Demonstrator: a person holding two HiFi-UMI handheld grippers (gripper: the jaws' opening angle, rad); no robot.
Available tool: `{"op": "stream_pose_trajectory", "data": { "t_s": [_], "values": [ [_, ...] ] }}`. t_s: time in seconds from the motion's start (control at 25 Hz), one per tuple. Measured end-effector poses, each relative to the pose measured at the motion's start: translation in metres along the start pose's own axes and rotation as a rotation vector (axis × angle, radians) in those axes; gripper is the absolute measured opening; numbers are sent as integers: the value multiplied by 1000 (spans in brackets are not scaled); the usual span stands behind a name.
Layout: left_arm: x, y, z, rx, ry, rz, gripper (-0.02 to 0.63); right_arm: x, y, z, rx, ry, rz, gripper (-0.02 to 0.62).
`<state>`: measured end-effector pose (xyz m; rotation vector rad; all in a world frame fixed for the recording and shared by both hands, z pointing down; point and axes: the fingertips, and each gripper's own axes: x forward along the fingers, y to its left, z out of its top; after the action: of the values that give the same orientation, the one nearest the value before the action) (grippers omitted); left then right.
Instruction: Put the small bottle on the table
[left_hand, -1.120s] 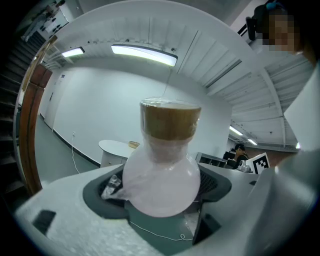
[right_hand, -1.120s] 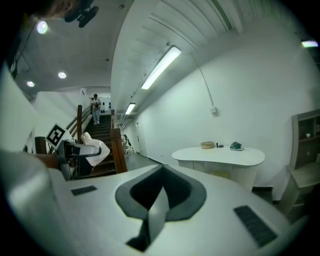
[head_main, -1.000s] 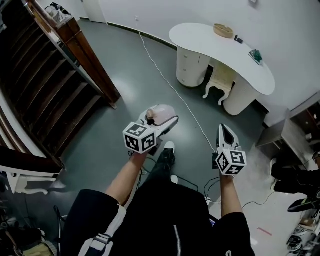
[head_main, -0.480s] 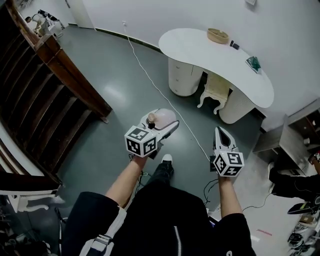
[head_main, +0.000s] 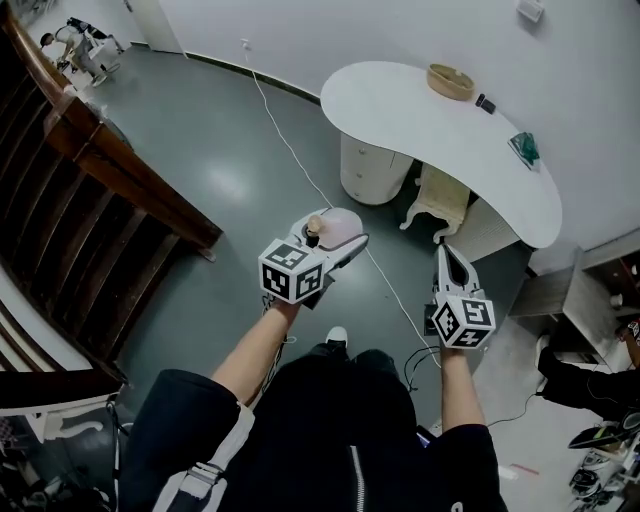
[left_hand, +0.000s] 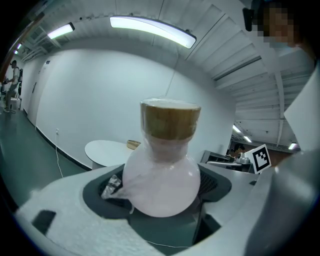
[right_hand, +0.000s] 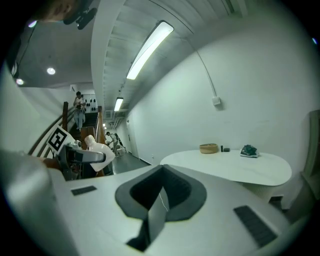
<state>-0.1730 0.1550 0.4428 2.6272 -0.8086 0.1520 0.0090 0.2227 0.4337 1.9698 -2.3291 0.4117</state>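
Left claw (head_main: 345, 241): jaws set wide, clamped on the small bottle (left_hand: 161, 182), a round pink flask with a cork stopper, carried above the floor (head_main: 220, 180). Right claw (head_main: 445, 258): alongside, jaws together, empty. Beyond: the white counter (head_main: 420, 110), well apart from the bottle.

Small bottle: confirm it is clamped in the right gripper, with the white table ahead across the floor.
Wrong gripper. The left gripper view shows the small bottle clamped in the left gripper; the right gripper is shut with nothing in it. The white table does lie ahead across the floor.
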Motion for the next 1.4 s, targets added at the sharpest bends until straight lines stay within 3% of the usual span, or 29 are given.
{"op": "stream_pose_trajectory", "data": {
  "t_s": [0.48,0.8,1.4],
  "values": [
    [72,49,20,2,23,-20,400,68,-44,10,10,13,-21,2],
    [157,84,38,3,40,6,400,142,-103,20,35,20,25,2],
    [353,142,130,5,19,128,400,321,-251,119,25,7,198,2]
  ]
}}
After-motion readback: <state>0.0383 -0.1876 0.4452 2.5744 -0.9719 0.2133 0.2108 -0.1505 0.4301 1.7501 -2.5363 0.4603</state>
